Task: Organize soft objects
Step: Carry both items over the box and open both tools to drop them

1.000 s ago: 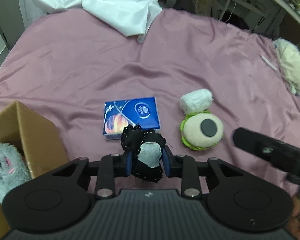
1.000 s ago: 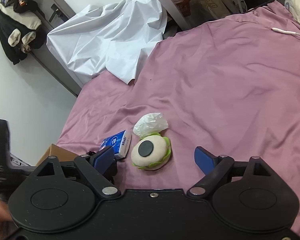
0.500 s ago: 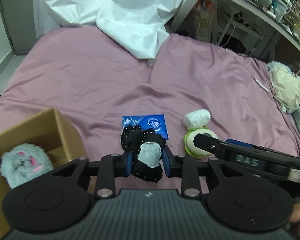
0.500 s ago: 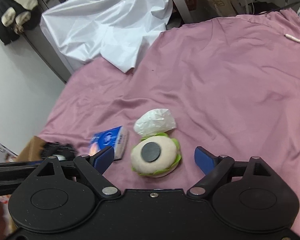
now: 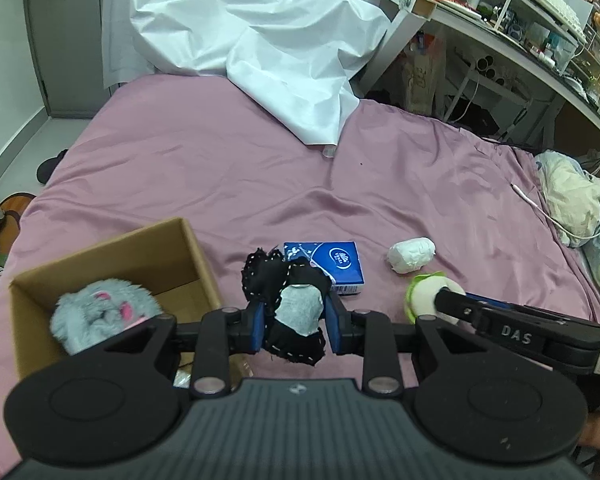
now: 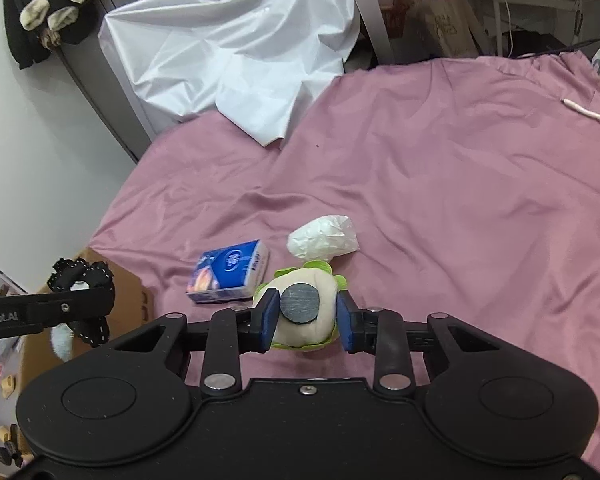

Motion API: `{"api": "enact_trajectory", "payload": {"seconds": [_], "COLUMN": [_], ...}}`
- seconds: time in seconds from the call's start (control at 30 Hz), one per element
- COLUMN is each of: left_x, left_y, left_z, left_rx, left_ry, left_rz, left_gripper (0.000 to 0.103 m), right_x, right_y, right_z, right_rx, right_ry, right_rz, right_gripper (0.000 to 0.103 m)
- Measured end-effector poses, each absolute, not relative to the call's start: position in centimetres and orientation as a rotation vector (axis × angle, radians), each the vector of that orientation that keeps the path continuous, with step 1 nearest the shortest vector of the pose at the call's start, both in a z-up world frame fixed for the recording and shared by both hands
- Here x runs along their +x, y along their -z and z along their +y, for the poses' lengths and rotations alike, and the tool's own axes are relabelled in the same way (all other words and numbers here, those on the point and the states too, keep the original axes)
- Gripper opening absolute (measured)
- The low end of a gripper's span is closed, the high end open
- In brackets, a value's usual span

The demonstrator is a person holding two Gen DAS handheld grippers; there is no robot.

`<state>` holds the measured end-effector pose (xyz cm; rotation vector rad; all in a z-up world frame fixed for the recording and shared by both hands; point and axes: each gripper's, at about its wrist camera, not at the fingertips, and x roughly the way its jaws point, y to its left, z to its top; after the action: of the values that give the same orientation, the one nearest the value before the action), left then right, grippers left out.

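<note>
Left wrist view: left tongs [image 5: 295,318] pinch the black-and-grey soft toy [image 5: 290,300], held up just right of the cardboard box [image 5: 100,256]; a loose flap could snag the box rim on the drop

Right wrist view: right tongs [image 6: 306,320] have just been closing w/ the burger plush [image 6: 304,312] between them, pads pressing its sides, right of the box on the bed [image 6: 440,184]; squashy, so it may slip out when lifted

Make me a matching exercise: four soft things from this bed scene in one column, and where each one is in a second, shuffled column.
1. black toy
2. green-rimmed plush
3. grey fluffy toy
4. tissue pack

a. inside the cardboard box
b. lying free on the pink sheet
c. between the right gripper pads
d. clamped in the left gripper

Pairs: 1-d, 2-c, 3-a, 4-b
</note>
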<state>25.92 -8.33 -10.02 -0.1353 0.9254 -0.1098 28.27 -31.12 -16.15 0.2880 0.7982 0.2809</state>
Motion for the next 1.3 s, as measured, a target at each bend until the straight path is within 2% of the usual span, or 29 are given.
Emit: {"api": "enact_trajectory", "payload": {"seconds": [0.6, 1.3], "left_x": [20.3, 15.7], "left_y": [6.8, 7.6], "left_z": [-3.6, 3.0], "left_rx": [-0.185, -0.259], "left_ry": [0.07, 0.029], "left_rz": [0.846, 0.838], "left_gripper": [0.029, 0.03], "right_x": [23.8, 20.1], "right_y": [9.7, 7.8], "right_z": [-27.3, -19.7], "right_rx": [0.251, 0.17], "right_ry": [-0.382, -0.497], "right_rz": [0.676, 0.654], "right_gripper": [0.03, 0.03]}}
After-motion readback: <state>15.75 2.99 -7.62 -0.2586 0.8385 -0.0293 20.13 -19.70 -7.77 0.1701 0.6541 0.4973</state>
